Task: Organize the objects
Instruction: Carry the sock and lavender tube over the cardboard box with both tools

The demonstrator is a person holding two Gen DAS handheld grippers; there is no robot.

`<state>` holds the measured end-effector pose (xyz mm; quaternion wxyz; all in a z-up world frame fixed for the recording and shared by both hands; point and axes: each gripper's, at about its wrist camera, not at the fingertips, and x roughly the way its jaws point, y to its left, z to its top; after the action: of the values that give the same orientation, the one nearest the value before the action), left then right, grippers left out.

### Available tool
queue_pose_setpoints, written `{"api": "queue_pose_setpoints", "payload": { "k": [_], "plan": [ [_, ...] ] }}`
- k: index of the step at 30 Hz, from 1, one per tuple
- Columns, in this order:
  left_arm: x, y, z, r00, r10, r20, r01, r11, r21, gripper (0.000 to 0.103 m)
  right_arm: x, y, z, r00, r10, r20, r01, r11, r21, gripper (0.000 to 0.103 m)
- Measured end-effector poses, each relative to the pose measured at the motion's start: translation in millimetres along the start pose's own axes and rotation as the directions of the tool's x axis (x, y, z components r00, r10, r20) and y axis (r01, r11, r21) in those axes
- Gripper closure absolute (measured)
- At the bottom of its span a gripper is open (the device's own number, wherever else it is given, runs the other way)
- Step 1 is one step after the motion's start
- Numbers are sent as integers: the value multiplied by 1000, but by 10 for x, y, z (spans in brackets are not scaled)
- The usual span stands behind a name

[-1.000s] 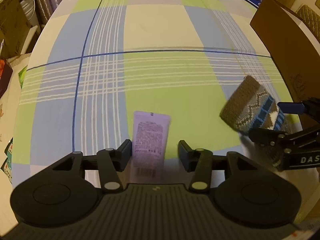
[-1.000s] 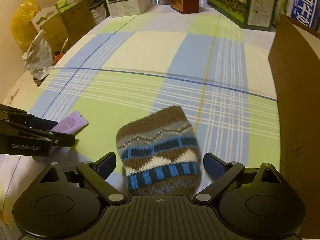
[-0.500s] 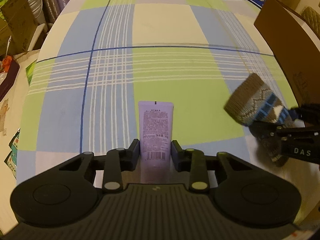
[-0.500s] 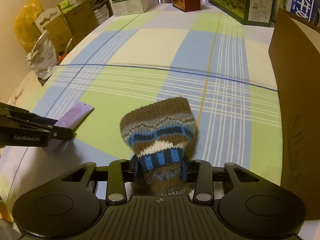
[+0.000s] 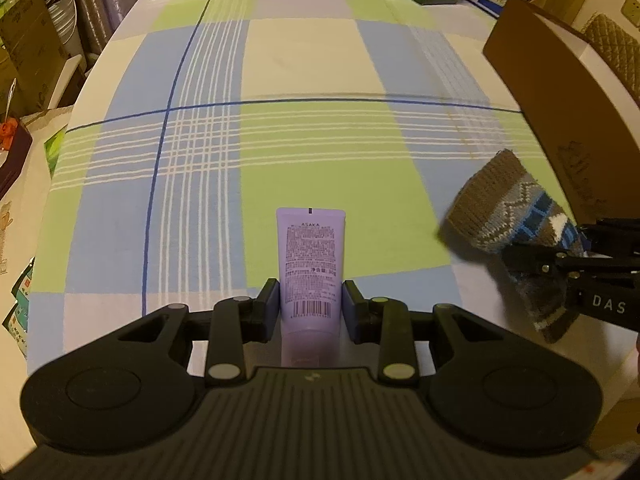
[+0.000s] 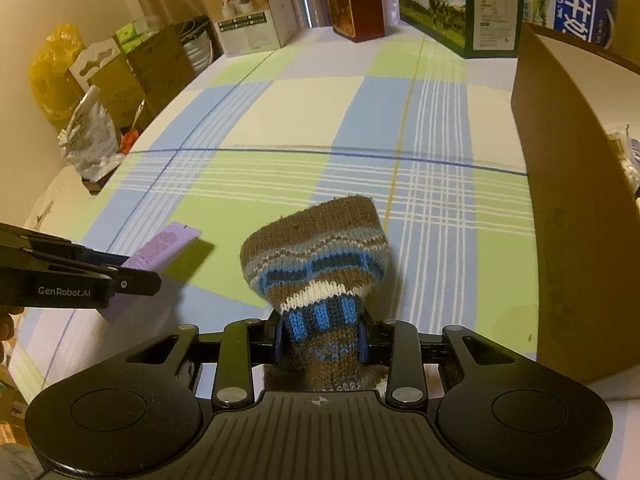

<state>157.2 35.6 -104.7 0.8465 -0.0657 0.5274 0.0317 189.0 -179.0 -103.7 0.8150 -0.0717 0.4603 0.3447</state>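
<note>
My left gripper (image 5: pixel 311 304) is shut on a purple tube (image 5: pixel 311 256) with small print and a barcode, held above the checked tablecloth (image 5: pixel 280 80). My right gripper (image 6: pixel 322 338) is shut on a brown, blue and white knitted pouch (image 6: pixel 316 248), which it holds lifted off the cloth. In the left wrist view the pouch (image 5: pixel 504 212) and the right gripper (image 5: pixel 568 260) show at the right. In the right wrist view the tube (image 6: pixel 160 250) and the left gripper (image 6: pixel 132 274) show at the left.
A tall brown cardboard box (image 5: pixel 568 92) stands along the right side of the table; it also shows in the right wrist view (image 6: pixel 576 184). Cartons and boxes (image 6: pixel 460 4) line the far edge. Bags and boxes (image 6: pixel 92 80) stand off the table's left side.
Both grippers closed from open: the left on the purple tube, the right on the knitted pouch. Both objects have since been lifted off the cloth.
</note>
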Motion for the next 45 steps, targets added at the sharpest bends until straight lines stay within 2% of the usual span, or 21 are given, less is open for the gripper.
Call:
{"api": "queue_pose_setpoints", "payload": {
  "k": [11,20,28,34,40,45],
  "plan": [
    [-321,-195,52,995,-66,69,66,998,2,75,-394,-48,49,996,34,83,-37,999,33,73],
    [-620,-545,263,979,-135,154,128,990,55,75,-909,-339,149,982,25,188,-45,993,105,73],
    [-747,-1115,527,956,-222,194,198,971,138,75,-1420,-916,157,962,-65,266,1,972,235,73],
    [-764,-1691,761,934,-288,212,243,946,216,75,-1700,-1421,179,947,-152,283,63,952,301,73],
    [-703,-2225,968,918,-330,221,268,925,270,75,-1791,-1854,267,939,-205,275,106,936,336,73],
    [-572,-2609,1163,914,-340,220,273,918,286,75,-1754,-2139,373,936,-227,267,128,931,343,73]
  ]
}}
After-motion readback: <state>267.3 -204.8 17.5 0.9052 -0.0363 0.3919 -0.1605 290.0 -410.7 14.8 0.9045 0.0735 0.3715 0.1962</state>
